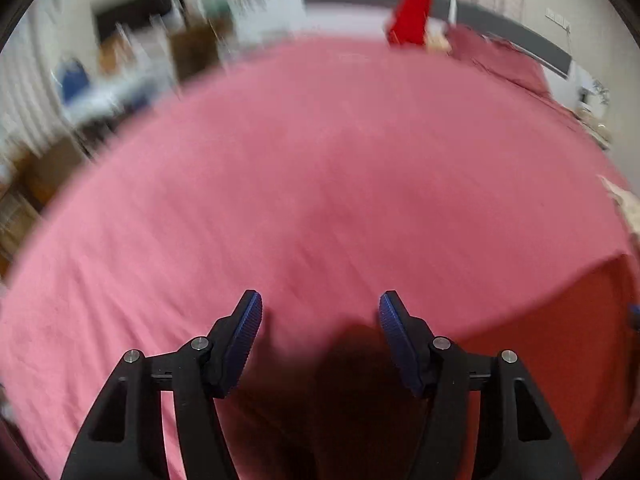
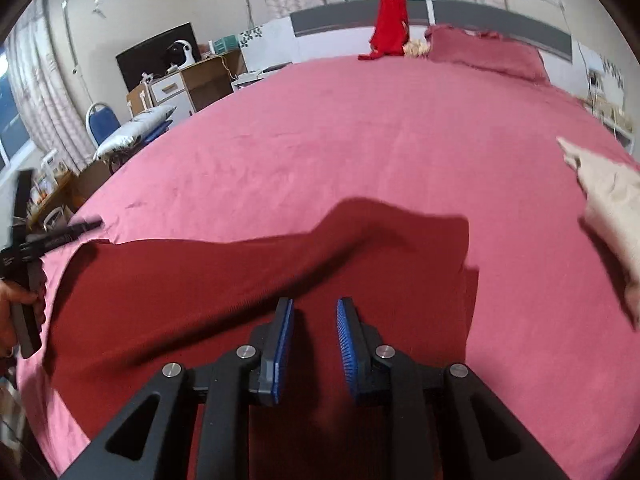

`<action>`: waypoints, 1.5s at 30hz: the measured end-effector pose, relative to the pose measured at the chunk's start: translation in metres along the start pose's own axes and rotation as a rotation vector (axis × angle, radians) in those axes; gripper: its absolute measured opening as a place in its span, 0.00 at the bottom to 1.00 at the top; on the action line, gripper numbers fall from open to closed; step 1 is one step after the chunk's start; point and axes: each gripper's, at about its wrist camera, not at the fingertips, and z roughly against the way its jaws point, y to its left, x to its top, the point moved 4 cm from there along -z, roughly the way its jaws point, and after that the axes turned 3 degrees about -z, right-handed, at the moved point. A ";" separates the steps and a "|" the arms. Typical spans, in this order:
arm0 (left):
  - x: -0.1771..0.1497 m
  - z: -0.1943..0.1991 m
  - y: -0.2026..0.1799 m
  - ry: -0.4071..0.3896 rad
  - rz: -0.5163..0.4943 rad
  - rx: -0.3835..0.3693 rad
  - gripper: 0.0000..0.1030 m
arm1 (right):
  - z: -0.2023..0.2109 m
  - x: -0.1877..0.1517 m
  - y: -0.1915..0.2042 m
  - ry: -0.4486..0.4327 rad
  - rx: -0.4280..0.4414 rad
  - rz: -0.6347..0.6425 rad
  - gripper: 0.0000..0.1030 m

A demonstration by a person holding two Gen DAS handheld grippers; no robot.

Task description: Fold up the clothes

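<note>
A dark red garment (image 2: 224,280) lies spread on the pink bed sheet (image 2: 340,140). My right gripper (image 2: 315,310) hovers over its near middle, blue pads a narrow gap apart with nothing pinched between them. In the blurred left wrist view my left gripper (image 1: 321,306) stands wide open over bare sheet, and the garment (image 1: 560,340) shows at the lower right. From the right wrist view, the left gripper (image 2: 90,226), held by a hand (image 2: 16,304), sits at the garment's far left corner.
A beige garment (image 2: 612,200) lies at the bed's right edge. A bright red cloth (image 2: 390,24) and a maroon pillow (image 2: 480,52) sit by the headboard. Beyond the left bed edge stand a blue chair (image 2: 102,120), a desk and a monitor (image 2: 156,56).
</note>
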 end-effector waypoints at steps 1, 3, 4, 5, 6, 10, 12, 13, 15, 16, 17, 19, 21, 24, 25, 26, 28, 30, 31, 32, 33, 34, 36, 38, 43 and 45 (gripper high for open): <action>-0.006 0.002 0.003 0.031 0.036 -0.067 0.61 | 0.001 -0.001 -0.003 0.000 0.009 -0.016 0.21; -0.016 0.008 0.016 0.040 0.095 -0.141 0.61 | 0.004 -0.003 -0.011 0.008 0.026 -0.046 0.21; -0.019 0.009 0.024 0.040 0.121 -0.174 0.61 | 0.005 -0.004 -0.015 0.009 0.032 -0.059 0.22; -0.020 0.007 0.029 0.053 0.141 -0.204 0.61 | 0.004 -0.005 -0.017 0.010 0.040 -0.074 0.22; -0.018 0.003 0.032 0.076 0.148 -0.215 0.61 | 0.003 -0.007 -0.019 0.015 0.045 -0.087 0.22; -0.013 -0.004 0.020 0.089 0.109 -0.181 0.54 | -0.002 -0.005 -0.012 0.018 0.031 -0.105 0.22; -0.008 0.000 0.016 0.054 0.112 -0.169 0.23 | 0.000 -0.004 -0.010 0.016 0.025 -0.098 0.22; -0.005 0.001 0.017 0.039 0.127 -0.159 0.18 | 0.002 -0.004 -0.010 0.016 0.024 -0.095 0.22; 0.004 0.000 0.024 0.015 0.150 -0.139 0.06 | 0.004 -0.004 -0.012 0.019 0.017 -0.095 0.22; 0.008 -0.001 0.027 0.016 0.153 -0.143 0.06 | 0.004 -0.004 -0.013 0.021 0.012 -0.096 0.22; 0.011 -0.003 0.029 0.019 0.154 -0.149 0.05 | 0.004 -0.004 -0.014 0.022 0.009 -0.098 0.22; 0.011 -0.001 0.034 0.012 0.159 -0.132 0.05 | 0.003 -0.004 -0.015 0.020 0.007 -0.104 0.22; 0.011 0.004 0.051 -0.022 0.180 -0.113 0.05 | 0.002 -0.005 -0.016 0.023 0.007 -0.095 0.22; 0.005 0.003 0.073 -0.036 0.252 -0.072 0.05 | -0.005 -0.007 -0.016 0.049 -0.007 -0.058 0.22; 0.002 0.001 0.083 -0.018 0.280 -0.045 0.05 | -0.007 -0.007 -0.015 0.056 -0.016 -0.034 0.22; -0.003 0.001 0.092 0.004 0.316 -0.032 0.06 | -0.008 -0.006 -0.014 0.061 -0.020 -0.018 0.22; -0.014 0.009 0.107 0.002 0.401 -0.020 0.06 | -0.006 -0.004 -0.013 0.066 -0.021 -0.010 0.22; -0.022 0.034 0.113 -0.095 0.465 0.025 0.06 | 0.004 0.000 -0.014 0.035 -0.024 -0.034 0.22; -0.021 0.042 0.101 -0.140 0.451 0.015 0.06 | 0.013 0.003 -0.015 -0.016 -0.019 -0.058 0.22; -0.017 0.048 0.078 -0.184 0.412 -0.020 0.06 | 0.021 0.007 -0.013 -0.073 0.007 -0.079 0.22; -0.013 0.054 0.055 -0.228 0.373 -0.055 0.09 | 0.025 0.011 -0.010 -0.111 0.038 -0.087 0.22; -0.009 0.060 0.033 -0.271 0.333 -0.090 0.12 | 0.027 0.014 -0.005 -0.137 0.069 -0.090 0.22; -0.001 0.066 -0.015 -0.335 0.246 -0.168 0.39 | 0.014 0.017 0.010 -0.112 0.126 -0.057 0.23; 0.005 0.043 -0.069 -0.305 0.114 -0.203 0.45 | -0.001 0.020 0.026 -0.075 0.177 -0.018 0.23; -0.018 -0.020 -0.054 -0.167 0.126 -0.007 0.45 | -0.036 0.018 0.042 0.000 0.141 0.134 0.20; -0.027 -0.021 -0.037 -0.221 0.219 -0.128 0.44 | -0.038 0.022 0.020 -0.014 0.095 0.126 0.19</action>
